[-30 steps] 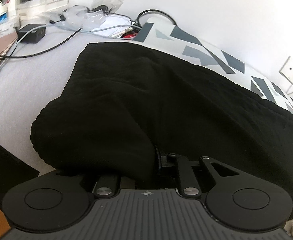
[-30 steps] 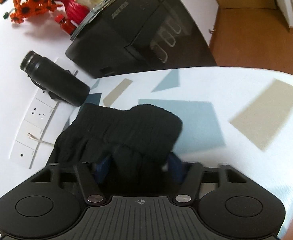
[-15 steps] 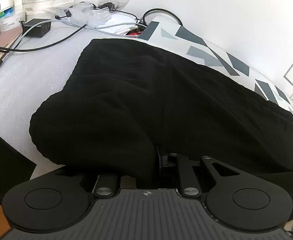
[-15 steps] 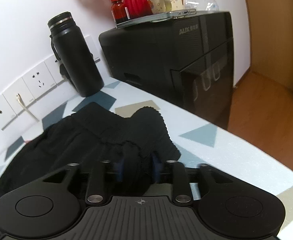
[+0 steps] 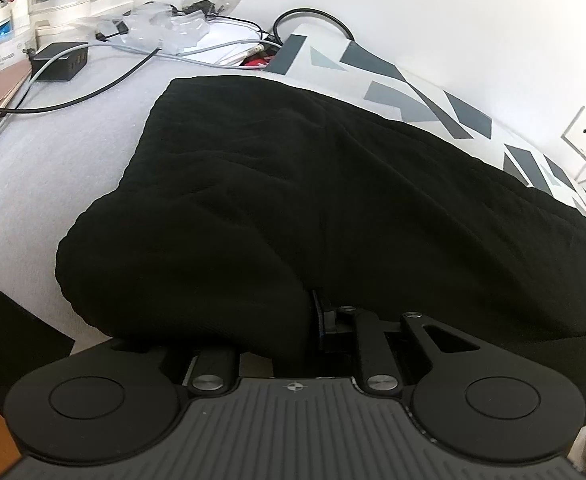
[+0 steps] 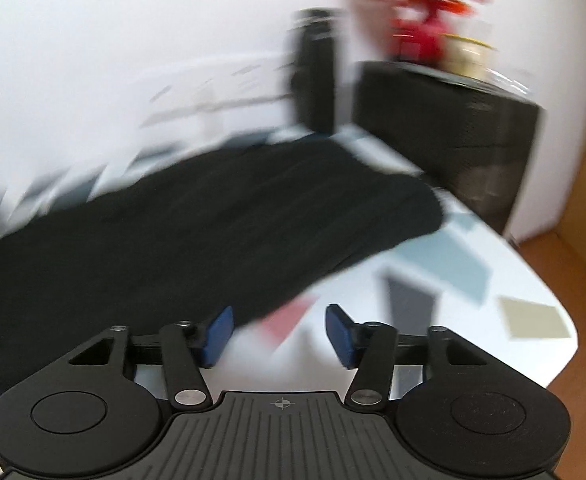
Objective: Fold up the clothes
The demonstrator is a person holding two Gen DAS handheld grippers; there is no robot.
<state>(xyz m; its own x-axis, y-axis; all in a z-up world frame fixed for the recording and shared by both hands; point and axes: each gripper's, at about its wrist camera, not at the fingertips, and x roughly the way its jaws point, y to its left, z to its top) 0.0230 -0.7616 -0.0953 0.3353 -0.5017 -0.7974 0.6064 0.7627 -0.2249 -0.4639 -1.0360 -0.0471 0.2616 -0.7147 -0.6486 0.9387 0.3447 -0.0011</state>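
Your right hand-held gripper [image 6: 278, 334] has let go, pads spread; keep the left hand-held gripper [image 5: 313, 320] pinching the black garment [image 5: 293, 200] while smoothing it toward the table [image 6: 533, 312] edge.

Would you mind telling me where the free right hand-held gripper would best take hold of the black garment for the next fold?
Probably the rounded end of the black garment nearest the dark cabinet, approached from the open tabletop side. That edge lies flat and exposed on the patterned surface, while the right hand-held gripper is open just beside the garment. The view is blurred, so this is tentative.
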